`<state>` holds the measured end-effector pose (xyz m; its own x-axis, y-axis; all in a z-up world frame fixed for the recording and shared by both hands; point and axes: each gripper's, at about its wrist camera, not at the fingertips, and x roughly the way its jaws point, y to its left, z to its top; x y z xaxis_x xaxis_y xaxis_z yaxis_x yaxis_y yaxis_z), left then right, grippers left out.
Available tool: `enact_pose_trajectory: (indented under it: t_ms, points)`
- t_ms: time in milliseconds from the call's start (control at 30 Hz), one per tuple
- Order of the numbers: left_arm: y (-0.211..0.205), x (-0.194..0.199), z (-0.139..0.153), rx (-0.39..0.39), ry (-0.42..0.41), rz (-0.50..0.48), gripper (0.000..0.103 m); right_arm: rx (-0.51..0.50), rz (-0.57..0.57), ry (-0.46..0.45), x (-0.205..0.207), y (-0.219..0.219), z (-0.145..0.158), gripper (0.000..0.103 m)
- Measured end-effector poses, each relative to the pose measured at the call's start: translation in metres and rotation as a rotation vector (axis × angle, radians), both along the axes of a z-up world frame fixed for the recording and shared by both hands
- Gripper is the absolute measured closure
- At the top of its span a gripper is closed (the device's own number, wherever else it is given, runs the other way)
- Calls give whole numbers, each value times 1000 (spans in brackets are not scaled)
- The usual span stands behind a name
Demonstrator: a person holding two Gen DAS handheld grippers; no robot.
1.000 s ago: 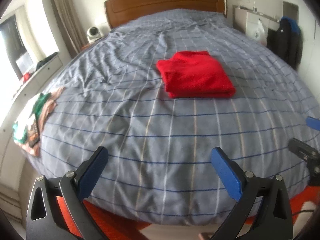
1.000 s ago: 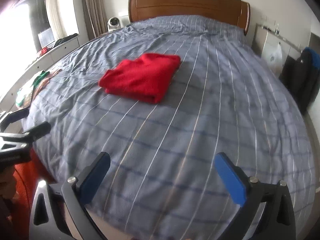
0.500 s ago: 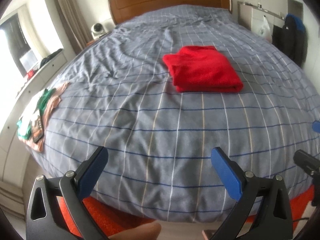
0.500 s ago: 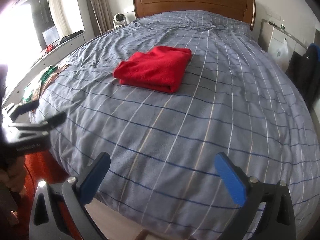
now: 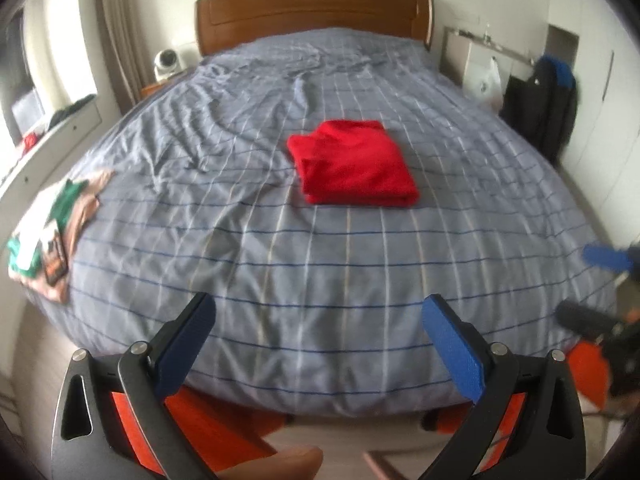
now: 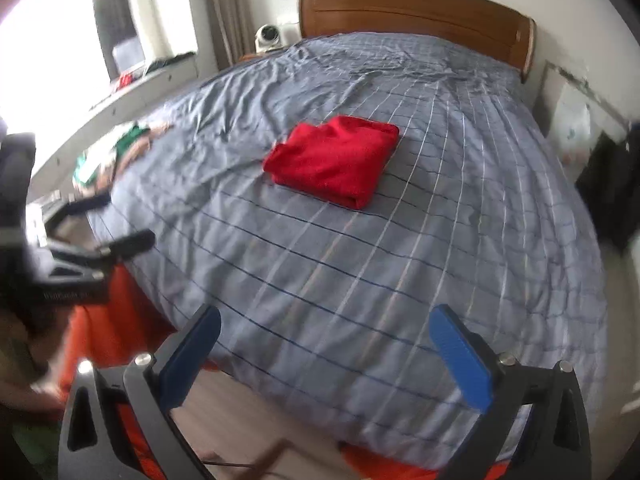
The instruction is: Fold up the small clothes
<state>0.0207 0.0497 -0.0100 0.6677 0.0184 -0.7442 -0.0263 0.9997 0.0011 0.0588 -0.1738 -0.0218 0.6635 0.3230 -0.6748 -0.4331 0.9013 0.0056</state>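
A folded red garment (image 5: 352, 162) lies near the middle of the bed (image 5: 360, 280); it also shows in the right wrist view (image 6: 334, 160). My left gripper (image 5: 320, 340) is open and empty, held off the foot of the bed. My right gripper (image 6: 326, 352) is open and empty, also back past the bed's foot edge. Each gripper appears at the edge of the other's view: the right one (image 5: 592, 292) and the left one (image 6: 108, 224). A small pile of green, white and pink clothes (image 5: 48, 232) lies at the bed's left edge.
A wooden headboard (image 5: 312, 8) stands at the far end. A small camera (image 5: 166, 62) sits on the nightstand at the back left. A dark bag (image 5: 544, 100) hangs at the right. An orange rug (image 6: 104, 332) lies on the floor under the bed's foot.
Both grippers have pulled back and up from the bed, so the garment looks farther away. The floor and rug now show below. Both stay open.
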Motion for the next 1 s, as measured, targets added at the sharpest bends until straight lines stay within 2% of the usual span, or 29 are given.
enact_pose_trajectory:
  t_ms: [167, 300, 433, 567, 767, 833, 1000]
  points:
    - [-8, 1, -2, 94, -12, 2, 0, 15, -76, -5, -2, 5, -15, 1]
    - [-6, 5, 10, 60, -47, 7, 0, -13, -118, -77, -2, 10, -1, 1]
    - [-9, 11, 20, 89, -100, 15, 0, -51, -138, -134, 3, 22, 12, 1]
    - [-11, 14, 16, 101, -83, 14, 0, -72, -138, -159, 2, 30, 15, 1]
    - [-8, 15, 3, 85, -26, 31, 0, -110, -172, -160, 2, 25, 7, 1]
    - [-7, 12, 2, 72, -28, 30, 0, -101, -176, -149, 2, 22, 4, 1]
    - [-13, 3, 5, 99, -60, 17, 0, -92, -178, -145, -3, 21, 3, 1]
